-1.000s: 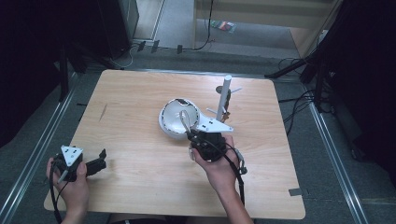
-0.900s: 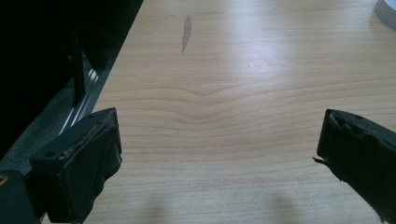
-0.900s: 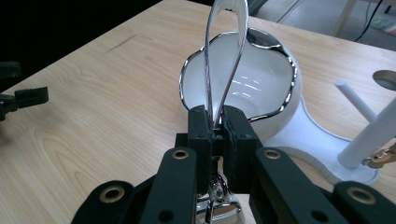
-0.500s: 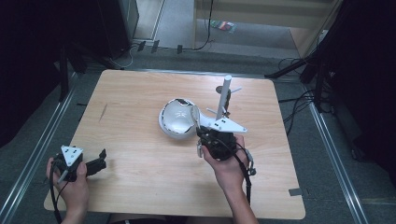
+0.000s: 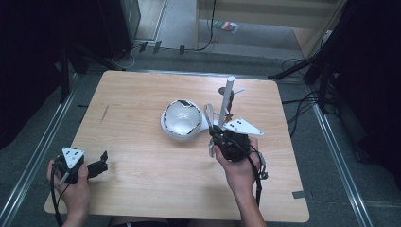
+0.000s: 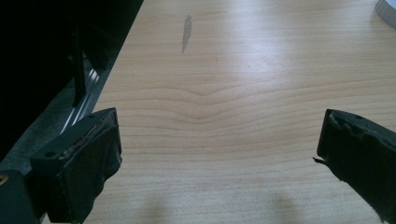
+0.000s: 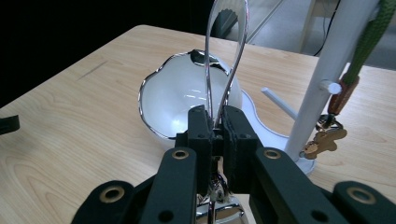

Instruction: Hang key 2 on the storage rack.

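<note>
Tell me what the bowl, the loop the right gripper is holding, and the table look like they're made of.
Bowl: likely glazed ceramic, glossy white with a thin silvery rim and bright reflections. Loop, pinched in the right gripper: looks like polished metal, thin and mirror-bright, perhaps a utensil handle. Table: light wood or wood laminate, with visible grain and a soft sheen.

We see a pale wooden table (image 5: 142, 156) with wavy grain and one grey streak (image 6: 187, 31). A glossy white bowl (image 7: 187, 95) has a silver rim. A white stand (image 7: 341, 51) carries a green cord (image 7: 373, 32), orange carrot charm (image 7: 343, 93) and gold charm (image 7: 324, 142). The jaws are black.
</note>
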`<action>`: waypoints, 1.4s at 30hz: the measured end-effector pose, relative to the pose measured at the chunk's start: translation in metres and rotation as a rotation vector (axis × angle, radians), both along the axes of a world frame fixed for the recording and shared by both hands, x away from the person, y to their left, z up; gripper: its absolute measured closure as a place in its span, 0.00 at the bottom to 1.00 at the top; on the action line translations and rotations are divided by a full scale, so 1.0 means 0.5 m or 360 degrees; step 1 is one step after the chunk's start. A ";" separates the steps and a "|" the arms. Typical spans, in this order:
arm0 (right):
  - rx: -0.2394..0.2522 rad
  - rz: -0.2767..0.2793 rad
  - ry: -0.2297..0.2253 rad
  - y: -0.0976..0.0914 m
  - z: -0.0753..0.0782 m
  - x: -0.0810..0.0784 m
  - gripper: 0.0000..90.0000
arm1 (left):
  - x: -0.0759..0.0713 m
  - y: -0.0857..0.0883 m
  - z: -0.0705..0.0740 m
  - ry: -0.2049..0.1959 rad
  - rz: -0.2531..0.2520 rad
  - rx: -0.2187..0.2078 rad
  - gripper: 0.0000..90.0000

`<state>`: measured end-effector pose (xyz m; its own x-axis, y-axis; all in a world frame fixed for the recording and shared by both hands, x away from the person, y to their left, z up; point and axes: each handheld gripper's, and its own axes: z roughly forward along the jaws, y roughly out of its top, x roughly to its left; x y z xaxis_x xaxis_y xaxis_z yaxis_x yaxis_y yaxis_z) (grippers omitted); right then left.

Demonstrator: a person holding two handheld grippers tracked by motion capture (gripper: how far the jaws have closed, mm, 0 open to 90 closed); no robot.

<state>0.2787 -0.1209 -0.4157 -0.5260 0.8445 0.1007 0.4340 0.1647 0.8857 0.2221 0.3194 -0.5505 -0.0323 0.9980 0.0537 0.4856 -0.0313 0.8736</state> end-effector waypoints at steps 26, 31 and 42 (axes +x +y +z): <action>-0.0016 -0.0106 -0.0056 -0.040 0.011 0.001 0.93 | 0.000 0.000 0.000 -0.0001 -0.0004 -0.0003 0.00; -0.0019 -0.0138 -0.0054 -0.050 0.008 0.002 0.93 | 0.000 0.000 0.000 -0.0002 -0.0003 -0.0005 0.00; -0.0040 -0.0197 -0.0061 -0.062 0.002 0.009 0.93 | 0.000 0.000 0.000 -0.0001 -0.0001 -0.0011 0.00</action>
